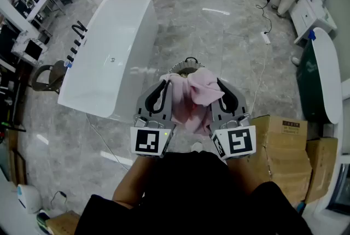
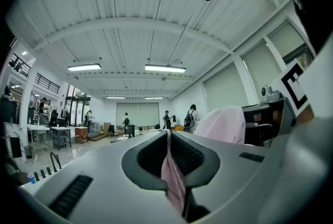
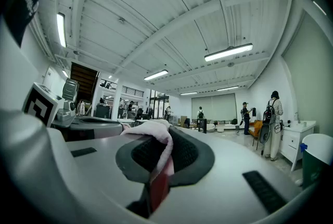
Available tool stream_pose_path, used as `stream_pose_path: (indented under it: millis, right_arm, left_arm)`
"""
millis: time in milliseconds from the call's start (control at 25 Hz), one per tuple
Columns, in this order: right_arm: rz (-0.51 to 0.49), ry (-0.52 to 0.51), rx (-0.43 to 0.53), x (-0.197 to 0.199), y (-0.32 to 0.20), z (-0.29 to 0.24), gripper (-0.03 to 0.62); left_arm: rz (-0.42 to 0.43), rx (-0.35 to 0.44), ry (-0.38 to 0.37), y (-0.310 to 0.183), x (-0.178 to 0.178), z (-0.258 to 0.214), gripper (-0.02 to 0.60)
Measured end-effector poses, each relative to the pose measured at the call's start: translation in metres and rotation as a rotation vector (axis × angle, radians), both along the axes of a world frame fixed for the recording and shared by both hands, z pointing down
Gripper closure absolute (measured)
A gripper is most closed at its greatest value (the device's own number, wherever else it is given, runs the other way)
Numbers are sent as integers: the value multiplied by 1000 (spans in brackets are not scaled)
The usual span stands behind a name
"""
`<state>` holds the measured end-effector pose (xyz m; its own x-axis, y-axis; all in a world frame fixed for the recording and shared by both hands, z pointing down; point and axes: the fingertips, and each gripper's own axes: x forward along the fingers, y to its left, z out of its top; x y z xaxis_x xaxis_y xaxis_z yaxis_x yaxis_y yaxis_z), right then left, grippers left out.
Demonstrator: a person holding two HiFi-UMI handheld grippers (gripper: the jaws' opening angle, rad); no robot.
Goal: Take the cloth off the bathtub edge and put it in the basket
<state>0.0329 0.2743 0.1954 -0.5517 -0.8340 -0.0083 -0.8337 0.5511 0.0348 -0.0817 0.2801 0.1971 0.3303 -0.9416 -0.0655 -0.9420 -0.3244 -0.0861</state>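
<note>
Centre: soft, matt pink cloth (image 1: 194, 98) between the smooth grey plastic left gripper (image 1: 163, 86) and right gripper (image 1: 220, 85). Upper left: glossy white bathtub (image 1: 112, 59). Upper centre: floor (image 1: 219, 26) polished, stone-like; basket (image 1: 190, 62) possibly wire. Lower right: matt brown cardboard boxes (image 1: 284, 146).

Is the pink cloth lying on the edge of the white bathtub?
No, the pink cloth hangs pinched between the left gripper and right gripper, clear of the bathtub.

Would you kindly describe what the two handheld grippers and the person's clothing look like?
The left gripper and right gripper match: light grey plastic bodies with two curved jaws lined with black ribbed pads. At the person's end, each carries a cube with black-and-white square markers. No cables show on them. The person wears a black top.
</note>
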Motion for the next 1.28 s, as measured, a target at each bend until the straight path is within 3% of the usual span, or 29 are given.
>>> stream_pose_path:
  millis: [200,400,480,880,1280]
  right_arm:
    - [9,11,-1,15,-1,3,554]
    - [35,60,64,37,-10,0,553]
    - [16,56,47,46,-11,2,553]
    - [-25,-13,53,74,-25,-1,553]
    - [42,-41,21,90,-62,9,553]
  left_arm:
    - [7,-46,76,-3,10,7,551]
    - [10,-32,107,-15,27,8,551]
    - [5,-20,117,-20,35,4,551]
    - [-10,-7,92,-39,49,-9,551]
    - [33,-23,102,-82,62,-2,551]
